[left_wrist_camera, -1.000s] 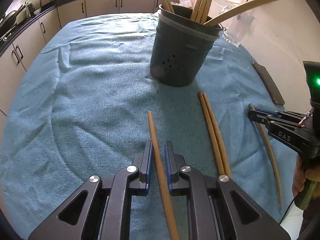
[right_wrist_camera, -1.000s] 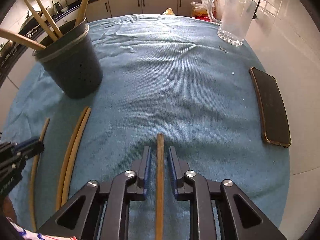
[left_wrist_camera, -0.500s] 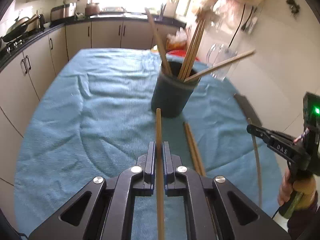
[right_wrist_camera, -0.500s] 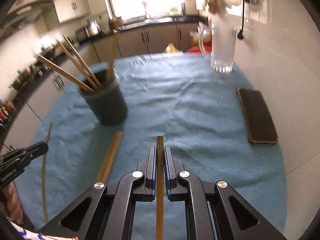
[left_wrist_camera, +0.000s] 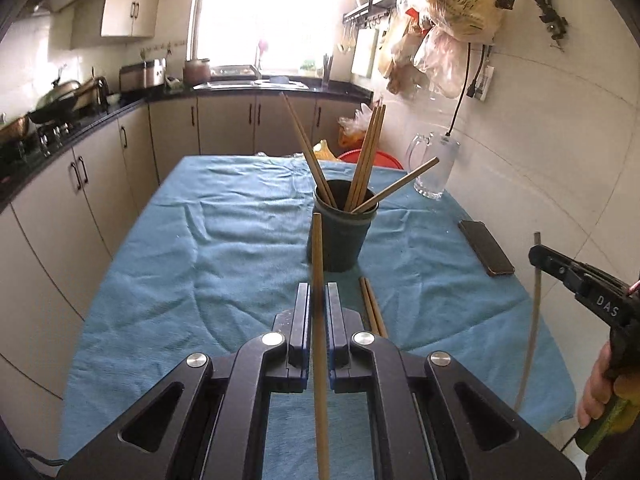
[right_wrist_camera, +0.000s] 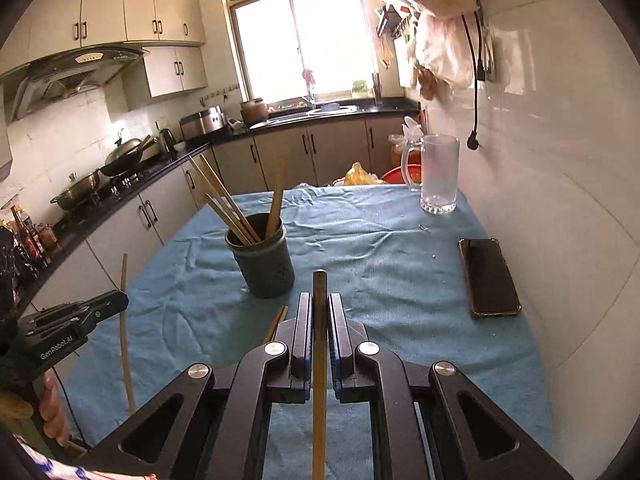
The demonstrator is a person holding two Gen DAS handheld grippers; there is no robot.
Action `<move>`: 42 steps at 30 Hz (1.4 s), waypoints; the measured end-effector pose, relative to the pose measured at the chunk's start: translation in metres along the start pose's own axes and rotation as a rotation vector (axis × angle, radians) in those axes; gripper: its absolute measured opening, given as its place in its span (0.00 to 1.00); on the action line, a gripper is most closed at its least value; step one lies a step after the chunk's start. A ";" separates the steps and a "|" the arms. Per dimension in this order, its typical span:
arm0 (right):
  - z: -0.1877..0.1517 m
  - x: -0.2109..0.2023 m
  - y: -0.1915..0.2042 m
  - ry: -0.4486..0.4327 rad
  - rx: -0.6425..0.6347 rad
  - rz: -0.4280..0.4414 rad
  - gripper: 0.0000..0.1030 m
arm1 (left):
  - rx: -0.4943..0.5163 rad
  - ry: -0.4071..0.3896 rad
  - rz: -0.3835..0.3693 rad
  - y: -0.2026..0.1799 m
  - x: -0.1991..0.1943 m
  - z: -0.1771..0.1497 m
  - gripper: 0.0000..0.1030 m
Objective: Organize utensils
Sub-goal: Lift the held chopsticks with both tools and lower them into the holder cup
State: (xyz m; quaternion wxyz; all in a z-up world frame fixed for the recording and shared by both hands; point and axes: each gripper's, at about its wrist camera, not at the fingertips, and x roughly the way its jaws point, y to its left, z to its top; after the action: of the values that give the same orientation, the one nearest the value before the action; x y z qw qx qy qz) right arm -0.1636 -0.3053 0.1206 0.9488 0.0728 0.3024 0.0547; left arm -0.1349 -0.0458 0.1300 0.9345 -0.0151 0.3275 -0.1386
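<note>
My left gripper (left_wrist_camera: 318, 296) is clamped on a wooden chopstick (left_wrist_camera: 318, 264) that points toward the dark holder (left_wrist_camera: 340, 240), where several chopsticks (left_wrist_camera: 366, 160) stand. Two more (left_wrist_camera: 372, 308) lie on the blue cloth (left_wrist_camera: 200, 260) just right of my fingers. At the right edge my right gripper (left_wrist_camera: 538, 254) grips another chopstick (left_wrist_camera: 534, 320), near a phone (left_wrist_camera: 486, 246).

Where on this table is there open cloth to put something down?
The blue cloth is bare left of the dark holder and between the holder and the phone. Crowded spot: just in front of the holder, where a chopstick pair lies.
</note>
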 end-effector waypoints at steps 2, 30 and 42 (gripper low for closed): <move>0.000 -0.005 0.001 -0.012 -0.001 0.000 0.07 | 0.010 -0.013 0.012 -0.002 -0.005 0.000 0.06; 0.027 -0.033 -0.006 -0.119 0.027 0.024 0.07 | 0.066 -0.089 0.028 -0.013 -0.021 0.029 0.06; 0.067 -0.023 -0.017 -0.143 0.054 0.027 0.07 | -0.014 -0.134 -0.038 0.004 -0.026 0.077 0.06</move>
State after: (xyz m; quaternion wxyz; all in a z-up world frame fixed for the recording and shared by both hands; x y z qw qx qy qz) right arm -0.1422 -0.3320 0.1851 0.9649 0.1063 0.2341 0.0541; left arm -0.1062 -0.0401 0.2061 0.9513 -0.0373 0.2651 -0.1528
